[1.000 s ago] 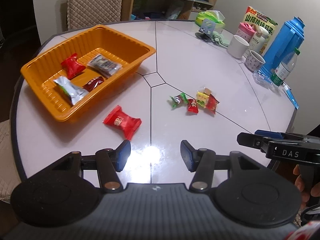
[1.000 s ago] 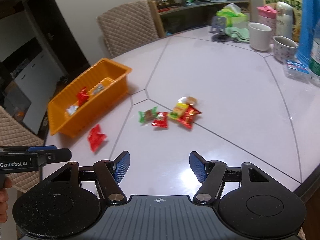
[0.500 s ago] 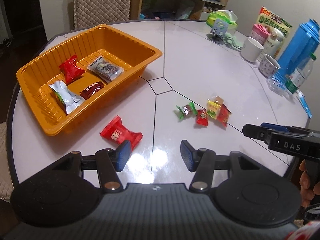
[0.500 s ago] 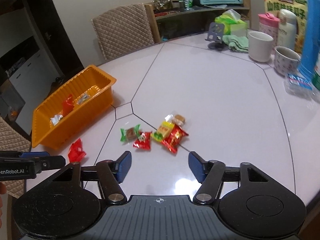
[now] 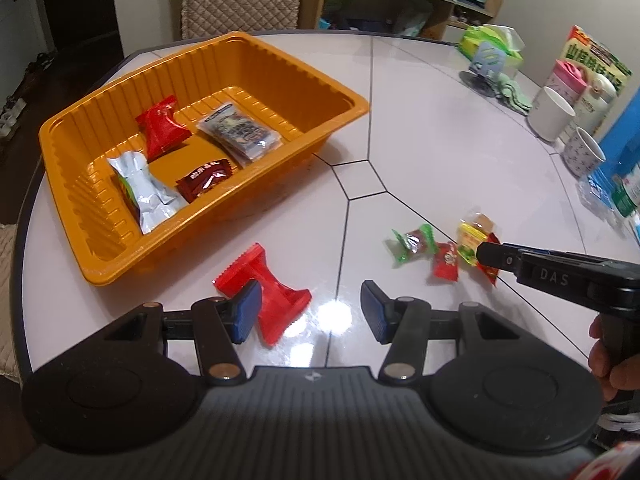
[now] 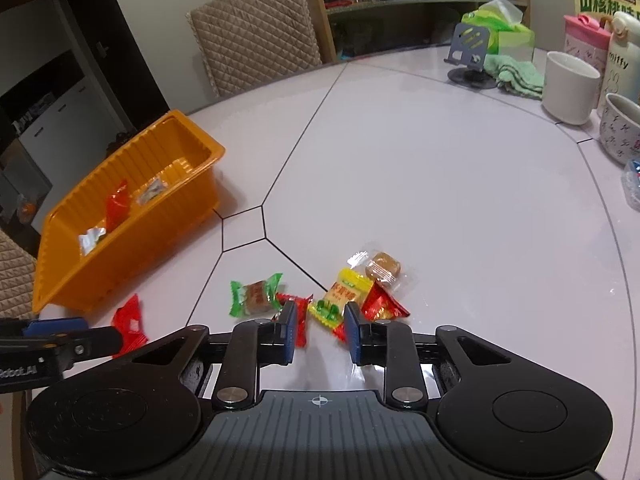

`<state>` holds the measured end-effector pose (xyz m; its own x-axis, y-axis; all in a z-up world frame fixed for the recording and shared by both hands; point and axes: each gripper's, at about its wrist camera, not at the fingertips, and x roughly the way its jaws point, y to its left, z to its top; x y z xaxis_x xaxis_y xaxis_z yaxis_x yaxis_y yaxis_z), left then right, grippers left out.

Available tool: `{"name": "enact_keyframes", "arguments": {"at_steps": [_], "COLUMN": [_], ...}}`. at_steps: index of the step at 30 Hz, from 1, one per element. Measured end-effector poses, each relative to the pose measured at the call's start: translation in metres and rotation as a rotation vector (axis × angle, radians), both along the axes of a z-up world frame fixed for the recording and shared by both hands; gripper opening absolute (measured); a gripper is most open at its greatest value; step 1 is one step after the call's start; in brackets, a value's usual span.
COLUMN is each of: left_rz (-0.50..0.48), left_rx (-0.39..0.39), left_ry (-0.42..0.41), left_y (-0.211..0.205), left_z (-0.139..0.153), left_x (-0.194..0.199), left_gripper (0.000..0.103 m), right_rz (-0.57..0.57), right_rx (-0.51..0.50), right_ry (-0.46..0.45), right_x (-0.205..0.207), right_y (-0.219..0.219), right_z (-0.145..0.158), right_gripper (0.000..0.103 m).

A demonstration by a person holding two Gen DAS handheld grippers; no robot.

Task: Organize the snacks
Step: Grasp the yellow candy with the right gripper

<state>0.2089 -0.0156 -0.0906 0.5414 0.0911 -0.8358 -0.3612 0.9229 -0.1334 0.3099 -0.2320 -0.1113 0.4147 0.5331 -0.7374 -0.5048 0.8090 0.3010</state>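
Hovering both tools low over the white surface [image 6: 440,200], I keep the fingers of my left gripper [image 5: 311,308] spread wide and empty. The loose red snack [image 5: 280,300] lies flat just in front of the orange tray [image 5: 352,104]. My left-side pad overlaps its middle in the left wrist view, and I cannot tell whether it touches the wrapper. The fingers of my right gripper [image 6: 320,328] have just been closing and now stand at a narrow gap. The near end of the yellow packet [image 6: 342,290] lies between their tips, with a bit of red wrapper under it, but I do not see the pads pinching either one. That packet belongs to a small cluster near the middle of the surface. A green-ended candy [image 6: 254,294] is on its left, a small red candy [image 6: 300,304] sits by my left-side pad, a red packet [image 6: 382,306] touches its right side, and a clear-wrapped brown sweet [image 6: 382,266] lies just behind. The tray stands off to the left, well apart from the cluster. It holds a red packet [image 5: 162,128], a silver one [image 5: 140,188], a dark red one [image 5: 204,178] and a printed clear pouch [image 5: 240,134].
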Motion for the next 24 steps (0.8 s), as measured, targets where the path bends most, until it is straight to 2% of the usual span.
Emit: {"name": "enact_keyframes", "arguments": {"at_steps": [10, 14, 24], "left_rz": [0.031, 0.039, 0.046], "left_rx": [0.0, 0.001, -0.009], "left_ry": [0.019, 0.021, 0.035], "left_y": [0.008, 0.01, 0.014], "left_z": [-0.006, -0.007, -0.012], "left_x": [0.01, 0.012, 0.015], "left_gripper": [0.051, 0.051, 0.051], "right_rz": [-0.005, -0.01, -0.023], "right_rx": [-0.032, -0.077, -0.086], "right_ry": [0.016, 0.027, 0.054], "right_x": [0.017, 0.021, 0.028], "right_y": [0.009, 0.014, 0.018], "right_z": [-0.011, -0.015, -0.018], "right_gripper": [0.027, 0.027, 0.027]}}
